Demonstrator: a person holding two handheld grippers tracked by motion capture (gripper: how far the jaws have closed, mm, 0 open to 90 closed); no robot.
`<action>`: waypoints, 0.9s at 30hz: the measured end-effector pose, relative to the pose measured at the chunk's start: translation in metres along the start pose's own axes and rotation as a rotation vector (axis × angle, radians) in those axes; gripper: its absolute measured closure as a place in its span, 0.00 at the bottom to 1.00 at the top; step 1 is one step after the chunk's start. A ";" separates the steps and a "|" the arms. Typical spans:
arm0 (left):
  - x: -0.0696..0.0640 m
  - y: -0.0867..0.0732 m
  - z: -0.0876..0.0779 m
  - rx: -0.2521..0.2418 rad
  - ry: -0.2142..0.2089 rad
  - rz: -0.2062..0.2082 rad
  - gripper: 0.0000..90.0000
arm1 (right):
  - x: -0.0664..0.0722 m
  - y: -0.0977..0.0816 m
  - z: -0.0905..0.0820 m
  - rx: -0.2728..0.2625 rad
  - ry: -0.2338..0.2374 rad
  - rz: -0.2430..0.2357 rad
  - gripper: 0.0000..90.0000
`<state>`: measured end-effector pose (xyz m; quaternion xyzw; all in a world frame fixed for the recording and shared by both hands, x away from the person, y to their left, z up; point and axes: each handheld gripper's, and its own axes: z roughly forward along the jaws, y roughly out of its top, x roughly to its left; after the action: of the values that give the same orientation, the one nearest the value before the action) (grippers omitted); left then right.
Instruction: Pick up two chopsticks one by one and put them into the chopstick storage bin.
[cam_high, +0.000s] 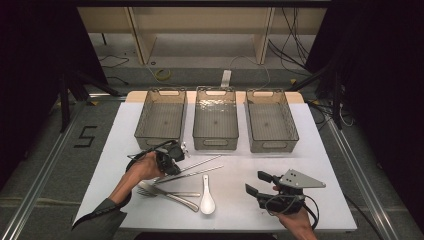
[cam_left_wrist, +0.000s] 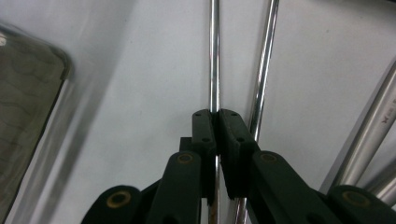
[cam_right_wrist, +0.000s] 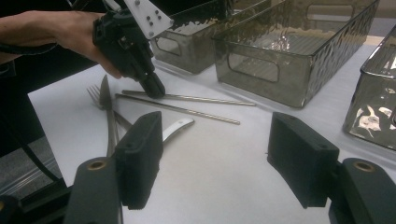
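Two metal chopsticks (cam_high: 197, 166) lie side by side on the white table (cam_high: 310, 165), in front of the bins. My left gripper (cam_high: 172, 162) points down at their left end and is shut on one chopstick (cam_left_wrist: 214, 65), which runs up between the pressed pads. The other chopstick (cam_left_wrist: 265, 65) lies just to its right, untouched. The right gripper view shows the left gripper (cam_right_wrist: 153, 88) with its tips on the chopsticks (cam_right_wrist: 196, 99). My right gripper (cam_high: 256, 183) rests low at the front right, its jaws wide apart with nothing between them (cam_right_wrist: 219, 158).
Three clear grey bins (cam_high: 161, 141) (cam_high: 216, 143) (cam_high: 274, 145) stand in a row at the back of the table. Two forks (cam_high: 167, 192) and a white spoon (cam_high: 207, 200) lie near the front, between the two hands. Dark floor and cables surround the table.
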<state>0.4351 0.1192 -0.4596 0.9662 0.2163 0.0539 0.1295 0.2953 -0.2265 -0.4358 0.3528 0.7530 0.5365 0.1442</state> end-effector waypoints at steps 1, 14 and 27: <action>-0.001 0.001 -0.002 -0.014 0.015 -0.007 0.94 | 0.000 0.000 0.000 -0.002 -0.001 0.000 0.40; -0.014 0.006 -0.033 -0.078 0.018 0.017 0.94 | -0.001 0.000 -0.001 -0.008 0.003 0.005 0.41; -0.019 0.007 -0.068 -0.203 -0.015 -0.015 0.94 | -0.001 0.000 -0.002 -0.007 0.003 0.007 0.41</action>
<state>0.4095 0.1202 -0.3937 0.9468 0.2161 0.0674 0.2289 0.2948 -0.2281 -0.4354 0.3542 0.7499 0.5403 0.1424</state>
